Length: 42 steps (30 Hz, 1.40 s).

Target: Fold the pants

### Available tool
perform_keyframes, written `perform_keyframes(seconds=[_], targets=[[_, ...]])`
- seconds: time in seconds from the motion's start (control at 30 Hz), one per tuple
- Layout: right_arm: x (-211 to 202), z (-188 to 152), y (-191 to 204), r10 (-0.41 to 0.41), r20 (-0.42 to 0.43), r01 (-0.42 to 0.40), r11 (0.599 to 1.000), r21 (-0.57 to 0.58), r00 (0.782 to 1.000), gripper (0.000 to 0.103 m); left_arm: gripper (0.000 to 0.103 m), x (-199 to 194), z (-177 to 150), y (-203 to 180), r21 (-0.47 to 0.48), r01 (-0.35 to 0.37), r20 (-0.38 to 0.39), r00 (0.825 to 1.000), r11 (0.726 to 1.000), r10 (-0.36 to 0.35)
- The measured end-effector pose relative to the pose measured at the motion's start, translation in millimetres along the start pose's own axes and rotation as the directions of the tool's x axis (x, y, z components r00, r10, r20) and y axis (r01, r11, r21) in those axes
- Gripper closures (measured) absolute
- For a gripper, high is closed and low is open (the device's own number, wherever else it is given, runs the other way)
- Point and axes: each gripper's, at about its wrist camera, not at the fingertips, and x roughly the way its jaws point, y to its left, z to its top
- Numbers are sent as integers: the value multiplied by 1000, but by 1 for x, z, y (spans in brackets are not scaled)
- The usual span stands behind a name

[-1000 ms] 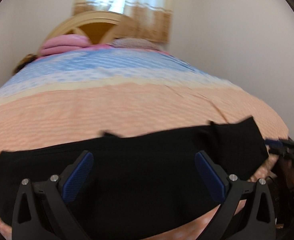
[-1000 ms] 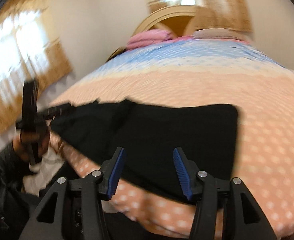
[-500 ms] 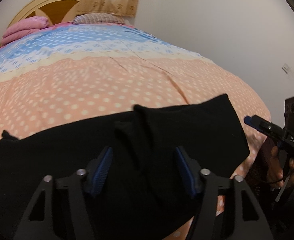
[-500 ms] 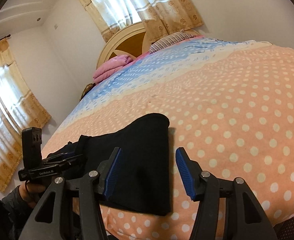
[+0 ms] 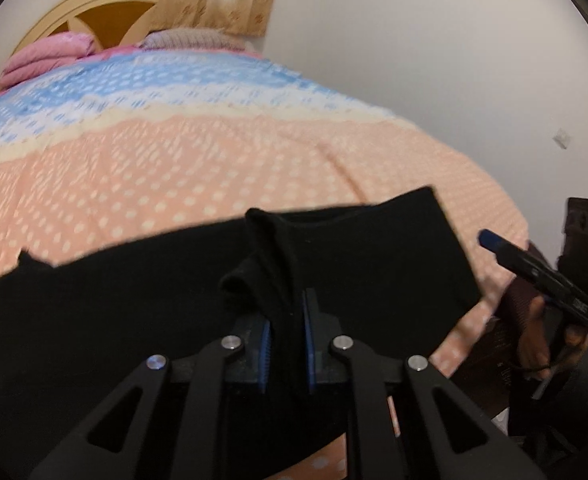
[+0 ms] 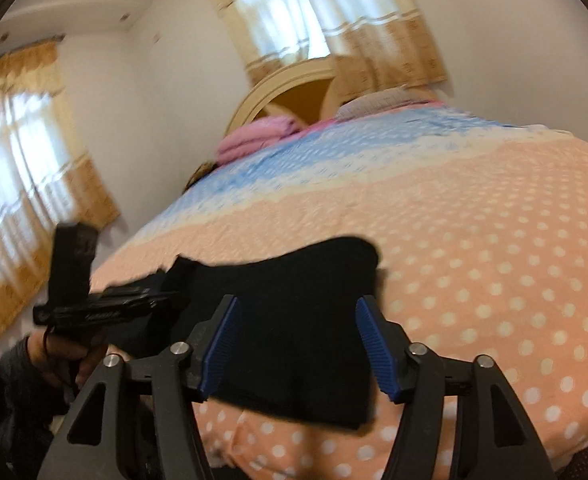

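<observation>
Black pants [image 5: 134,320] lie spread across the near edge of a bed [image 5: 214,168] covered in a peach, polka-dotted spread, with blue bands and pink pillows [image 5: 50,56] at the far end. In the left wrist view, the left gripper [image 5: 286,320] is clamped narrow on a raised ridge of the black cloth, which bunches up between its blue pads. The pants' right end [image 5: 413,248] lies flat toward the bed's right corner.

In the right wrist view, the right gripper [image 6: 294,344] hangs over that same end of the pants [image 6: 301,320], its jaws opening, moderately wide. Dark cloth shows between the fingers, but the pads do not press on it.

Risks, as judgement: the left pinch seems to hold a thick gathered fold, so lifting it may drag several layers at once and leave a crooked crease. If the right gripper closes too shallow on the edge, the fabric may slip free mid-fold. The pants lie close to the bed's near edge, so a hard pull toward the person could slide them off.
</observation>
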Motion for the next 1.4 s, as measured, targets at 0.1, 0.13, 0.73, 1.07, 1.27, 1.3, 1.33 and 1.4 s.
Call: perform_keyframes(seconds=[0.1, 0.13, 0.73, 1.07, 1.27, 1.3, 1.33, 1.4], targets=[[12, -5, 3, 5, -67, -7, 1000, -22, 998, 40, 88, -2, -4, 6, -47, 10, 14, 1000, 999, -10], [14, -6, 2, 2, -74, -4, 1000, -24, 997, 40, 88, -3, -4, 7, -52, 13, 21, 1000, 999, -12], [85, 28, -13, -103, -170, 101, 995, -24, 980, 32, 59, 3, -11, 5, 7, -54, 49, 997, 999, 54], [23, -7, 13, -20, -221, 15, 1000, -27, 975, 31, 17, -6, -22, -2, 72, -166, 92, 983, 983, 159], [27, -24, 34, -123, -247, 75, 978, -194, 961, 30, 16, -13, -29, 11, 35, -182, 94, 980, 983, 178], [24, -21, 37, -95, -237, 52, 982, -181, 967, 30, 16, -16, -29, 13, 31, -193, 99, 977, 981, 189], [23, -16, 39, -59, -224, 24, 987, -158, 973, 30, 16, -22, -31, 18, 26, -210, 106, 973, 977, 206], [22, -8, 45, 2, -199, -29, 991, -130, 980, 30, 15, -33, -34, 32, 0, -243, 117, 963, 970, 241]])
